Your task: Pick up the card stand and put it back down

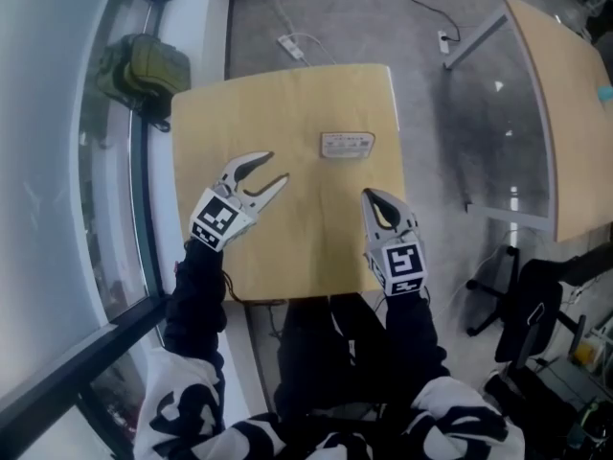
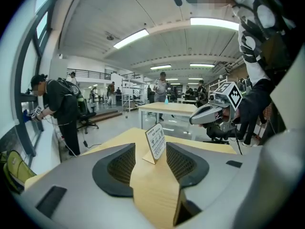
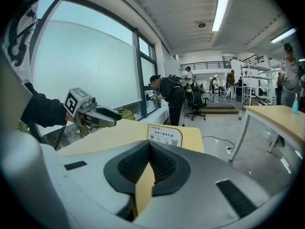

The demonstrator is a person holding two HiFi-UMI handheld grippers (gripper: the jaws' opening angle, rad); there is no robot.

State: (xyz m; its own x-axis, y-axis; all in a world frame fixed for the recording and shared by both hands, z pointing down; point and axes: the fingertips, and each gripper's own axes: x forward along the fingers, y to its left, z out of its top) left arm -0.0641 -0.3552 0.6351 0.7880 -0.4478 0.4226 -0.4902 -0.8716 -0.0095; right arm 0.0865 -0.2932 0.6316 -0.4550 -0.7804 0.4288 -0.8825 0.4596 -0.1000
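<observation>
Card stand (image 1: 346, 145) is standing untouched near the desk's (image 1: 287, 103) far edge, left tongs (image 1: 277, 166) gaping empty short of it, right tongs (image 1: 370, 195) sitting pressed together, empty; risk: one jaw nudging first, tipping or skidding the light stand.

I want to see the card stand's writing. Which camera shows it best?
The right gripper view: the card stand faces it squarely. The left gripper view sees it slantwise; the head view, small from above.
</observation>
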